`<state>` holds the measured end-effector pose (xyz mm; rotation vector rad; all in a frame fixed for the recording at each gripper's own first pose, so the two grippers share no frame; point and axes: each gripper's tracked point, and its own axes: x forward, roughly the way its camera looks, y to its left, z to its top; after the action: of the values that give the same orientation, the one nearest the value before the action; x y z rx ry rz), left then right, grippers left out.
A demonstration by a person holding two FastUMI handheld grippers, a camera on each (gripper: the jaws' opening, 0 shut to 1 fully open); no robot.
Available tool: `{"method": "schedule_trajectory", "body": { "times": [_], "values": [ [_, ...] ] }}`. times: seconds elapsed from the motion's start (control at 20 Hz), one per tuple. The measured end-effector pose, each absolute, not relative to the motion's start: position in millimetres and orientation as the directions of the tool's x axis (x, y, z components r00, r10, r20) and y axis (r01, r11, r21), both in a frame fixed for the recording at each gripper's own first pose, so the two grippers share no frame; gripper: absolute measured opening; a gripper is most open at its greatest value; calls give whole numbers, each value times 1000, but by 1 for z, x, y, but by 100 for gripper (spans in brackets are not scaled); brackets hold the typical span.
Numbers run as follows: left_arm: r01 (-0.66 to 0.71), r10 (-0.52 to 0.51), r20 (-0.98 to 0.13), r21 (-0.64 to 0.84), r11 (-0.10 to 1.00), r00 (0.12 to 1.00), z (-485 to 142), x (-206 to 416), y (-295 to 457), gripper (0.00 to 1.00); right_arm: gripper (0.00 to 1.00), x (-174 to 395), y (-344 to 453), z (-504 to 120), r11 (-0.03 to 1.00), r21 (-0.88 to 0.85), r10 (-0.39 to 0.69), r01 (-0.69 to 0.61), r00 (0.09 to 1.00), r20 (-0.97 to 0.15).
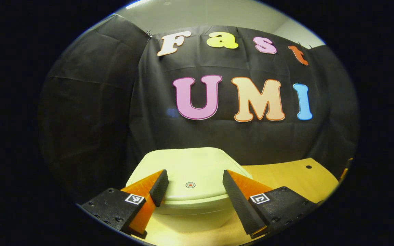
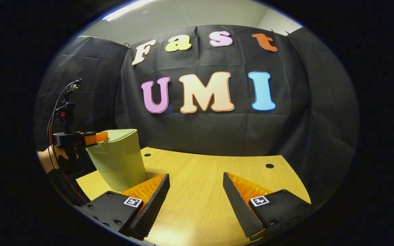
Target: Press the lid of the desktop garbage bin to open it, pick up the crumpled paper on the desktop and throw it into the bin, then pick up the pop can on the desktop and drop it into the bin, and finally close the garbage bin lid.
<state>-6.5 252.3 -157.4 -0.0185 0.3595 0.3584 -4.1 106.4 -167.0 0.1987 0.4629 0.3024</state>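
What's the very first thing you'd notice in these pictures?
The pale green bin with its lid shut, right in front of the open left claw. In the right gripper view the bin stands at the left end of the wooden table, with the left claw at its lid, while the right claw hangs open above bare wood.

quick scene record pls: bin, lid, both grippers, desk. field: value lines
bin: pale green bin standing upright at the desk's left end
lid: lid down, closed; round target mark near its front edge
left gripper: left gripper open, fingers either side of the mark, just above the lid; contact unclear
right gripper: right gripper open, nothing held, above the desk to the right of the bin
desk: wooden desk, bare where seen
hand: hand holding the left gripper
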Motion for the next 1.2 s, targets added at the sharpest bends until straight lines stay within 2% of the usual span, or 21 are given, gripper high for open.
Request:
{"method": "schedule_trajectory", "body": {
  "times": [0.1,0.35,0.75,1.2],
  "values": [
    [-336,336,-329,58,940,883,-151,-6,244,94,98,6,95,-146,941,252,307,-224,880,-362],
    [-210,214,-161,44,977,963,-97,15,176,93,98,32,66,-88,959,238,211,-156,951,-227],
    [-74,57,-139,-114,991,989,-79,24,91,93,98,36,48,-41,970,211,148,-121,982,-120],
    [12,-22,-105,-99,995,994,-58,17,52,93,98,30,42,-34,970,218,136,-110,985,-106]
  ]
}}
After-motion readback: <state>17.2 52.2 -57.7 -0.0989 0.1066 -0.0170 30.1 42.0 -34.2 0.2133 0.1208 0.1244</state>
